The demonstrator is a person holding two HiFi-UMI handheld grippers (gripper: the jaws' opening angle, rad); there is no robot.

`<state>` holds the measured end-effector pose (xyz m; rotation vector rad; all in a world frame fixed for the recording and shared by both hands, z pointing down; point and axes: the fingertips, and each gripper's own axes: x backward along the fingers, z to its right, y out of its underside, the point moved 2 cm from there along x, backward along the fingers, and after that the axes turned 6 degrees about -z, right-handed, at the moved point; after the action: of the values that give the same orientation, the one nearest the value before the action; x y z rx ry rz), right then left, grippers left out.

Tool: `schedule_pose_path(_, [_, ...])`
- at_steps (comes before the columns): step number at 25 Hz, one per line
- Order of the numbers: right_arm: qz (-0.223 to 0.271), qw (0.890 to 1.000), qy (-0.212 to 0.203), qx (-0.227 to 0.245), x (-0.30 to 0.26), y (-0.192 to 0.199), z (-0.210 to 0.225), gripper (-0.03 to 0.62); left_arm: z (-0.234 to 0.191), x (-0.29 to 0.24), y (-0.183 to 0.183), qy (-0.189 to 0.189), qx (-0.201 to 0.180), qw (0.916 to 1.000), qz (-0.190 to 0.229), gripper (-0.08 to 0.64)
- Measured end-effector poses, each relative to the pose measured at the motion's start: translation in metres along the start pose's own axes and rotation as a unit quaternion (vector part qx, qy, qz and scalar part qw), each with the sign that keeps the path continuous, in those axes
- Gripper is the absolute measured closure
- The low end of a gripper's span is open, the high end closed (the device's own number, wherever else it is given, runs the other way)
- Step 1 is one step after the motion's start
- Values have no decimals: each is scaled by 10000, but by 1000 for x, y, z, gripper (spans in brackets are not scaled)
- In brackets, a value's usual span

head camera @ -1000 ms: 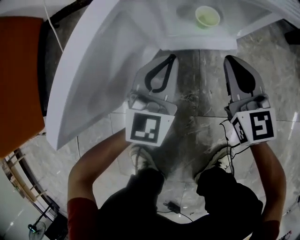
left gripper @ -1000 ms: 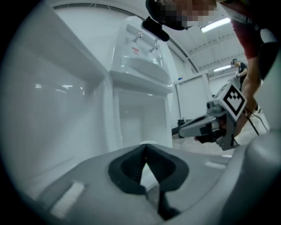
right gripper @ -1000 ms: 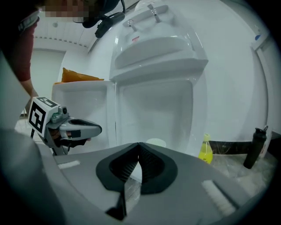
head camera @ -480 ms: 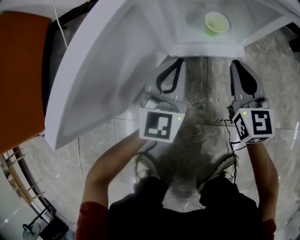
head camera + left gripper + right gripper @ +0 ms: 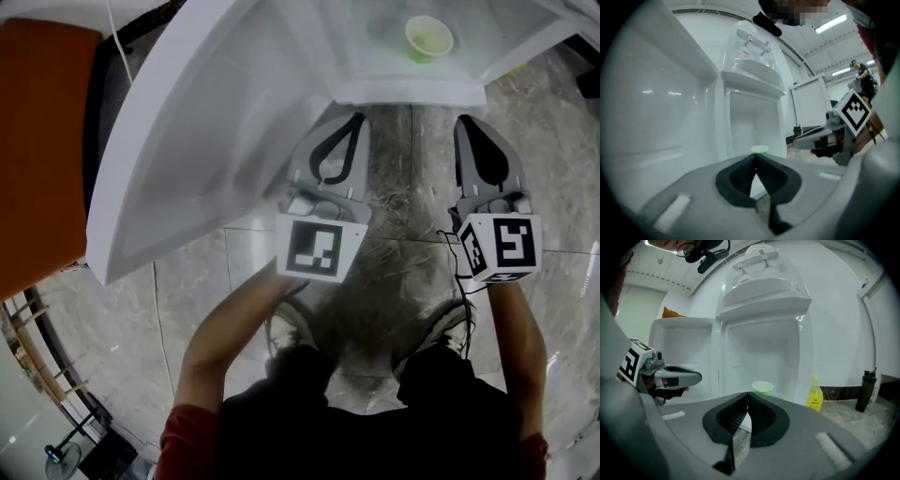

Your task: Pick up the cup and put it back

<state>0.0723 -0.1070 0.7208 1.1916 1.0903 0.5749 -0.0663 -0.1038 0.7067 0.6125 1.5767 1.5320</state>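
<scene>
Showing both grippers held side by side above the stone floor, in front of a white cabinet. L gripper: jaws fully together, tips meeting, nothing betw. them, touching nothing. R gripper: same, closed tip to tip, empty. Both tips lie just short of the front edge of the cabinet's open compartment, w/ bare floor betw. the two grippers. Open door runs close along the L gripper's left side, so little room there; the R gripper's right side is free. Green cup stands upright on the compartment floor, set back from the front edge, well apart from both grippers, bare shelf around it. Far right, R gripper view: yellow bottle and dark bottle stand by the wall.
</scene>
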Motion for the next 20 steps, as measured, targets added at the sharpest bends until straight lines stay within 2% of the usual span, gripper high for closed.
schedule_pose_path(3, [-82,10000,-21,-18,-2,4,-3,591,-1,0,3,22,-114,9999,-64,560])
schedule_pose_path(8, [-163,9998,2,-76,-6,11,0,591,-11,1,7,-126,178,9997,-118,560])
schedule_pose_path(20, [-339,9994,17,-44,-32,23,2,584,-12,-4,19,-75,300,9993,-210,560])
